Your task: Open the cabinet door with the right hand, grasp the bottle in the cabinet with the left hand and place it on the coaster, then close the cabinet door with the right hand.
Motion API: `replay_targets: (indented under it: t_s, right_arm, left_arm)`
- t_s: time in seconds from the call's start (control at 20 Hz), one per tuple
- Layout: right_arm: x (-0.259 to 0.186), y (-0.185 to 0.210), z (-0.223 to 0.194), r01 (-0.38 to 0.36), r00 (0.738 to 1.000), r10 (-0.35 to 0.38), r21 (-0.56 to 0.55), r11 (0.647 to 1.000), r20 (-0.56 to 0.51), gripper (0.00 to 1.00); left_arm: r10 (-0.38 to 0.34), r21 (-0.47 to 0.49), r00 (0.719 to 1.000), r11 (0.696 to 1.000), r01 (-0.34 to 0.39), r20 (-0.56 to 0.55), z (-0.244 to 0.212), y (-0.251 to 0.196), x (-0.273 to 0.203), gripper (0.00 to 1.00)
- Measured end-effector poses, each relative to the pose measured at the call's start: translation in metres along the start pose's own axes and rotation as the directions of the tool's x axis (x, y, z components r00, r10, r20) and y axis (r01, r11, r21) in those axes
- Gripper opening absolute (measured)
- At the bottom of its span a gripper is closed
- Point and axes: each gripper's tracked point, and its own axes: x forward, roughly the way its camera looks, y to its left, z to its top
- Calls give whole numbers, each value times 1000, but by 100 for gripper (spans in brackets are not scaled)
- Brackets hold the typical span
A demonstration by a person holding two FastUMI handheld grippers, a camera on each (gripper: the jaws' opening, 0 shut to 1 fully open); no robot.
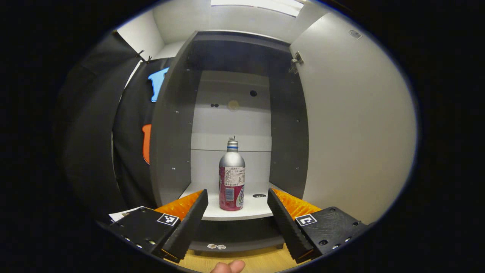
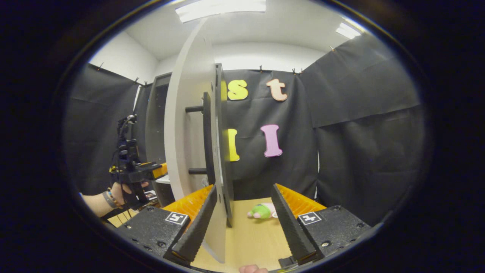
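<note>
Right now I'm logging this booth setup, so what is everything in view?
bottle: one, silver with a red label, upright on the cabinet shelf.
cabinet: one, grey, light inside.
cabinet door: one, white, swung open.
door handle: one, black bar, on the door.
plush toy: one, green and pink, on the wooden table.
left gripper: open, facing the bottle.
right gripper: open, door edge between its fingers.

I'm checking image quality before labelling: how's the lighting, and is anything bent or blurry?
Left gripper view: ceiling light evenly lights the cabinet, the bottle is sharp, its shoulder glints. Right gripper view: fisheye bows the open door; the green toy looks soft.
</note>
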Motion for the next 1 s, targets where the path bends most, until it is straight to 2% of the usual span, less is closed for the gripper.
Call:
replay_targets:
  t_s: [0.15, 0.35, 0.55, 0.6, 0.65, 0.7, 1.0]
  right_arm:
    - [3, -3, 0, 13, 1000, -13, 1, 1000, 0, 91]
    - [6, -10, -1, 40, 999, -41, -3, 999, -9, 91]
    - [8, -15, -3, 58, 998, -58, -3, 998, -21, 91]
    - [10, -16, -5, 61, 998, -61, -3, 998, -23, 91]
    - [11, -17, -5, 66, 997, -66, -4, 998, -26, 91]
    - [11, -18, -6, 69, 997, -69, -5, 998, -30, 91]
    - [12, -24, -10, 87, 995, -87, -9, 996, -43, 91]
  left_arm:
    - [52, 46, 998, 998, -50, -47, -24, 9, 37, 95]
    - [58, 47, 997, 997, -55, -45, -36, 11, 70, 96]
    - [68, 5, 998, 998, -68, 1, -31, 18, 90, 95]
    - [67, -1, 998, 998, -67, 7, -30, 19, 94, 100]
    - [73, -3, 997, 997, -73, 11, -29, 20, 97, 100]
    - [77, -6, 997, 997, -77, 15, -27, 22, 100, 95]
    - [90, -3, 996, 996, -90, 21, -21, 25, 121, 95]
